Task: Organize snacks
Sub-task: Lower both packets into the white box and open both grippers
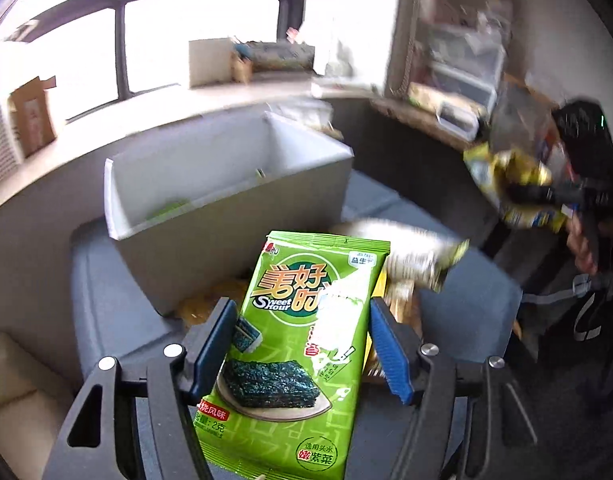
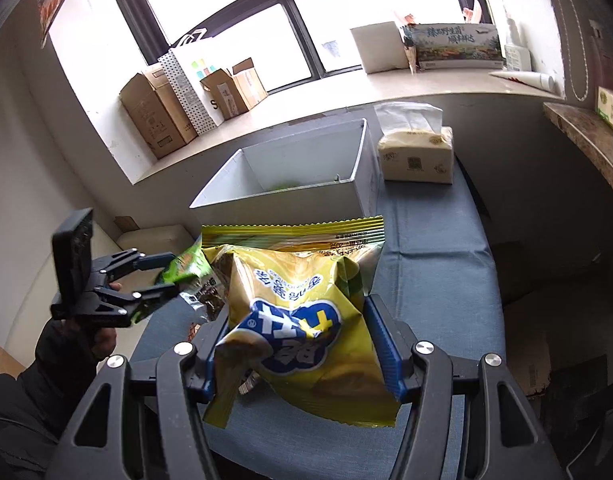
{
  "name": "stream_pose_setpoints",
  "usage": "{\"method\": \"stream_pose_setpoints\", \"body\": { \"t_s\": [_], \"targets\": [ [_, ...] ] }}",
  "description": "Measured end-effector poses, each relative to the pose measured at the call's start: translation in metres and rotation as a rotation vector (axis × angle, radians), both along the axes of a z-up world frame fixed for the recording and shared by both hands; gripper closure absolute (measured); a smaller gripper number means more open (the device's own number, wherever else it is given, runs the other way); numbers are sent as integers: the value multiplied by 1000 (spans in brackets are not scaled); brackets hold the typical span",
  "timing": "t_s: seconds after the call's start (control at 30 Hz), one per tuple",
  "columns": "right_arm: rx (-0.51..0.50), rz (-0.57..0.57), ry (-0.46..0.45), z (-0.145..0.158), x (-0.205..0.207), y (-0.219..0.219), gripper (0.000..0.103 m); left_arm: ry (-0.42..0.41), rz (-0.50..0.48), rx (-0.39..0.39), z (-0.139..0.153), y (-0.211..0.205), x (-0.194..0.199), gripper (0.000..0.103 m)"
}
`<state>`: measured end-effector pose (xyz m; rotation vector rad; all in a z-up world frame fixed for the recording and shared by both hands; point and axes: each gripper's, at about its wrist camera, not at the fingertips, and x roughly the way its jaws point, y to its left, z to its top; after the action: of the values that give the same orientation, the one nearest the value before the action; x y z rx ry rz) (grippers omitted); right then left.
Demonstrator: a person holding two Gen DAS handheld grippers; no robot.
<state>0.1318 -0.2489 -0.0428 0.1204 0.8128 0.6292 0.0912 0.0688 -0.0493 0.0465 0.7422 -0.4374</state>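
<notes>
My left gripper (image 1: 302, 344) is shut on a green seaweed snack packet (image 1: 290, 344), held above the blue table in front of a white open box (image 1: 226, 176). My right gripper (image 2: 294, 344) is shut on a yellow chip bag (image 2: 302, 312), also lifted, with the same white box (image 2: 290, 196) just beyond it. The right wrist view shows the left gripper (image 2: 162, 280) at the left with the green packet (image 2: 184, 266) between its fingers. The left wrist view shows the right gripper (image 1: 546, 196) at the right holding the yellow bag (image 1: 510, 184). Something green lies inside the box (image 2: 282, 186).
More snack packets lie on the blue table (image 2: 434, 280), one dark (image 2: 210, 292), others yellow and white (image 1: 410, 260). A tissue pack (image 2: 418, 152) stands right of the box. Cardboard boxes (image 2: 154, 116) and a paper bag sit on the windowsill. A shelf (image 2: 586, 132) runs along the right.
</notes>
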Motion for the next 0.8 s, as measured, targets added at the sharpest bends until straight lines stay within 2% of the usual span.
{"method": "stream_pose_setpoints", "body": {
  "t_s": [0.13, 0.23, 0.3, 0.37, 0.47, 0.57, 0.63, 0.8],
  "targets": [
    [1, 15, -52, 12, 7, 17, 38, -91, 231, 8, 35, 5, -14, 31],
    [-14, 23, -90, 19, 17, 37, 38, -112, 397, 22, 49, 3, -15, 31],
    [-17, 37, -95, 22, 28, 51, 38, -104, 448, -15, 54, 9, -6, 31],
    [-15, 49, -102, 26, 40, 65, 38, -100, 504, -5, 59, 9, 8, 31],
    [-5, 50, -100, 31, 67, 82, 37, -110, 530, -15, 64, 8, 38, 31],
    [7, 41, -61, 32, 103, 98, 37, -93, 573, 15, 65, 9, 80, 31],
    [22, 43, -38, 31, 129, 108, 37, -74, 576, -12, 63, 12, 109, 31],
    [-57, 15, 4, 18, 192, 135, 37, -26, 572, -25, 52, 18, 171, 31]
  ]
}}
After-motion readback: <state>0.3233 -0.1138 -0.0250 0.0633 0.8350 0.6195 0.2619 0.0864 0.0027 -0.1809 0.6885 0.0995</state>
